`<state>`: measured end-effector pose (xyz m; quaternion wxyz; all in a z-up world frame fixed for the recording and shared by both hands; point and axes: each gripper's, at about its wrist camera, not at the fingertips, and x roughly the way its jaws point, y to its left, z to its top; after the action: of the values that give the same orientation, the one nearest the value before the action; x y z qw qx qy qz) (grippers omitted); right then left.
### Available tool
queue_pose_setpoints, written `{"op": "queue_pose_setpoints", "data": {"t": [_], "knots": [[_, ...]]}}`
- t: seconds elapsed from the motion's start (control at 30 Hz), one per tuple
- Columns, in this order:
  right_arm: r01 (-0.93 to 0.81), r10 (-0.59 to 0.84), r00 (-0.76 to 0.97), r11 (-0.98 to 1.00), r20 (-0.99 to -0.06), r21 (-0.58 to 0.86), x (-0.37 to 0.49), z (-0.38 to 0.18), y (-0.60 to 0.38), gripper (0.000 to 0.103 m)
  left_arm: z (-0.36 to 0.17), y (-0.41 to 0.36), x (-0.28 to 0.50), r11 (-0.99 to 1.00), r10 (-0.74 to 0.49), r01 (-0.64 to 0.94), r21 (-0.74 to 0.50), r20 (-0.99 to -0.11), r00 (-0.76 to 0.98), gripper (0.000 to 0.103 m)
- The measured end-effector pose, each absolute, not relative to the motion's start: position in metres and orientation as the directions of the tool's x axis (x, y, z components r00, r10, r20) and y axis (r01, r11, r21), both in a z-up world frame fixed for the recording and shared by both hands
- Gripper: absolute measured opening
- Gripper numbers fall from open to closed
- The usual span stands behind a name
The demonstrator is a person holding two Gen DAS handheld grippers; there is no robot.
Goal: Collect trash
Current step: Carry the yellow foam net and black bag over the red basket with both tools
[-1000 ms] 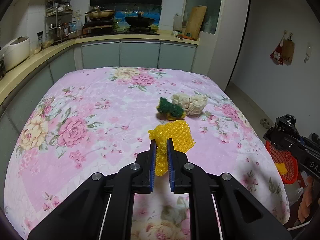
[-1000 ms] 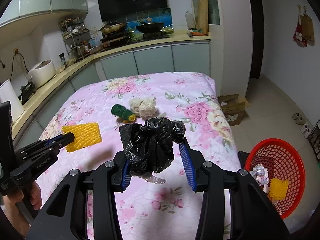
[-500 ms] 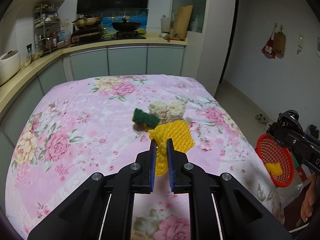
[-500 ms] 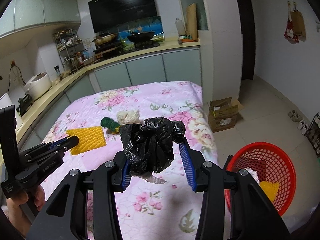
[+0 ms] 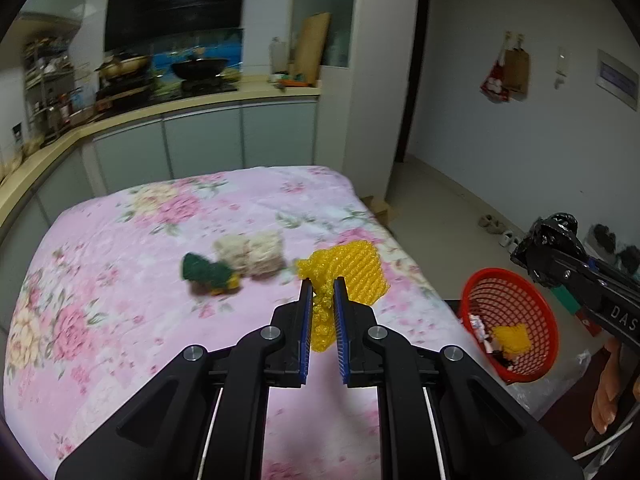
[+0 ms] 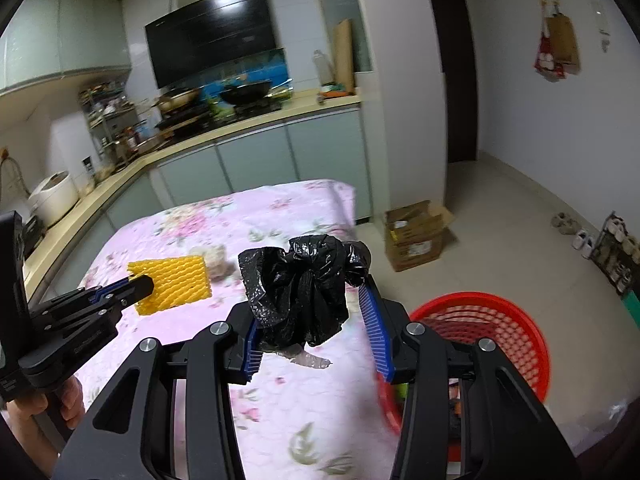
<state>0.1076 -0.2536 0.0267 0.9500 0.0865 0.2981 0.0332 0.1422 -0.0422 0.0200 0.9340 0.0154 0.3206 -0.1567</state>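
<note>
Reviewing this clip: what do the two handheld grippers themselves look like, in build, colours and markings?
Both the left gripper and the right gripper are matte black plastic with angular linkage arms, round silver bolt heads and ribbed blue finger pads. White lettering marks the right gripper's side. Thin white lines run beneath the left one. No sleeves visible.

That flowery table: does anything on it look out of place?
Yes. A green scrap and a pale crumpled wad lie loose on the floral cloth, while other rubbish is already in the red basket on the floor.
</note>
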Motion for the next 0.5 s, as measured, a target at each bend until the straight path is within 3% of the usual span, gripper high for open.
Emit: {"op": "queue_pose_setpoints", "data": {"t": [0.23, 0.5], "knots": [[0.108, 0.002, 0.821, 0.982, -0.571, 0.158, 0.096, 0.027, -0.302, 0.042, 0.021, -0.093, 0.148, 0.905, -0.374, 0.417, -0.081, -0.617, 0.692, 0.010], [0.278, -0.126, 0.753, 0.950, -0.646, 0.139, 0.088, 0.000, -0.359, 0.042, 0.000, -0.168, 0.156, 0.821, -0.490, 0.556, -0.133, -0.664, 0.565, 0.010]]}}
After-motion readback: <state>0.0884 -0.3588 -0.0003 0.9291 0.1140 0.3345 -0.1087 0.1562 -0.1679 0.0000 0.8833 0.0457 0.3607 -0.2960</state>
